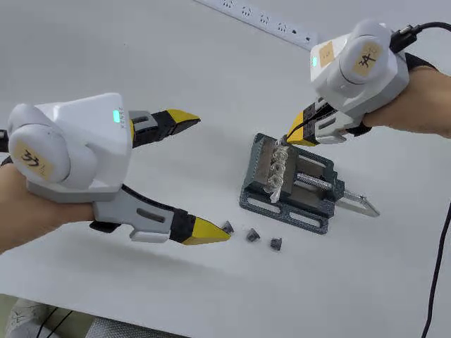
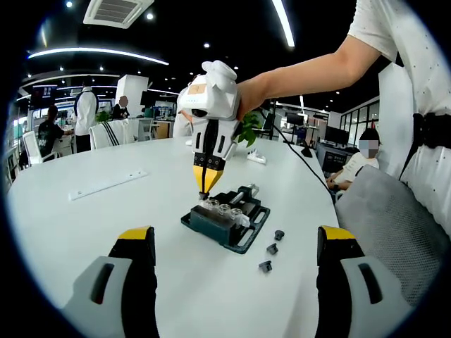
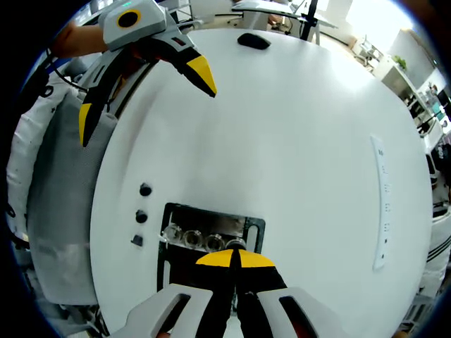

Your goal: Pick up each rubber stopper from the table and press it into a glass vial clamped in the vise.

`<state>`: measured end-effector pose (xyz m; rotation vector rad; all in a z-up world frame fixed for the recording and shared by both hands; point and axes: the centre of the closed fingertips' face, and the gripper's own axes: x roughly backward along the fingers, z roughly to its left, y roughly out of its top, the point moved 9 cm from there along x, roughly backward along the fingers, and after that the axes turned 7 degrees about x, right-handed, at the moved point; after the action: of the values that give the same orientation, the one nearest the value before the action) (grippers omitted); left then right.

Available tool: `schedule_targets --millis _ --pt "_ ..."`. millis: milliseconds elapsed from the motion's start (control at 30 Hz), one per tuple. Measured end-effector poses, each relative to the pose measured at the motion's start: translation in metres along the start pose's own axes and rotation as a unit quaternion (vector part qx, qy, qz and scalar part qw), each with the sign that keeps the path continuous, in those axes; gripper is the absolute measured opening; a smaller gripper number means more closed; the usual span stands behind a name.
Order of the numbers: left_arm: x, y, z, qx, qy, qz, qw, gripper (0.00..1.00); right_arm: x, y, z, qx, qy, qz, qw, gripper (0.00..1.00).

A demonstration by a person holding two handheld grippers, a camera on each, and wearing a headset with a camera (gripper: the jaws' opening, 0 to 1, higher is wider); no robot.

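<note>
Grey stoppers (image 1: 252, 235), three of them, lie loose in a short row on the white desk (image 1: 211, 70), just off the front edge of the vise (image 1: 310, 204). Glass vials (image 1: 280, 171) stand upright in a line, clamped between the vise's plates, their mouths showing open in the right gripper view. Right over the end vial, the right gripper (image 1: 287, 139) points steeply down, its yellow-tipped jaws pressed together and the tip at that vial's mouth. Whether anything small is pinched at the very tip, I cannot tell. Over on the other side, the left gripper (image 1: 209, 177) hangs low above the desk with its jaws spread wide and nothing between them. Its lower yellow tip sits just beside the nearest stopper in the head view. A white power strip (image 1: 261, 15) lies at the far edge of the desk, well apart from the vise.
</note>
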<state>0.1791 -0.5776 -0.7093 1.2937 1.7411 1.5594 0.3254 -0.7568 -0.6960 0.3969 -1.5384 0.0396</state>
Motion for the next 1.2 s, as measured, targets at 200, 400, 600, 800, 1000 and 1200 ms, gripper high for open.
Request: schedule_targets --millis 200,400,600,800,1000,1200 --pt "-0.0008 0.0001 -0.0002 0.000 0.000 -0.002 1.0000 0.95 -0.0005 0.0020 0.0008 0.000 0.003 0.005 1.0000 0.00" --pt "-0.0019 0.0012 -0.0003 0.001 -0.001 -0.003 1.0000 0.95 -0.0007 0.0032 0.0005 0.008 0.008 0.014 0.9998 0.00" --pt "-0.0042 0.0021 -0.0002 0.000 -0.003 -0.004 1.0000 0.95 -0.0011 0.0028 0.0004 0.009 0.010 0.017 0.9998 0.00" --pt "-0.0043 0.0014 -0.0006 0.000 -0.004 -0.003 1.0000 0.95 -0.0013 0.0040 0.0002 0.011 0.013 0.020 0.9997 0.00" --pt "-0.0048 0.0015 0.0004 0.002 -0.004 -0.005 1.0000 0.94 -0.0018 0.0040 -0.0011 0.012 0.015 0.020 0.9996 0.00" --pt "-0.0062 0.0022 0.0006 0.001 -0.006 -0.006 1.0000 0.94 -0.0023 0.0049 -0.0022 0.011 0.017 0.024 0.9995 0.00"
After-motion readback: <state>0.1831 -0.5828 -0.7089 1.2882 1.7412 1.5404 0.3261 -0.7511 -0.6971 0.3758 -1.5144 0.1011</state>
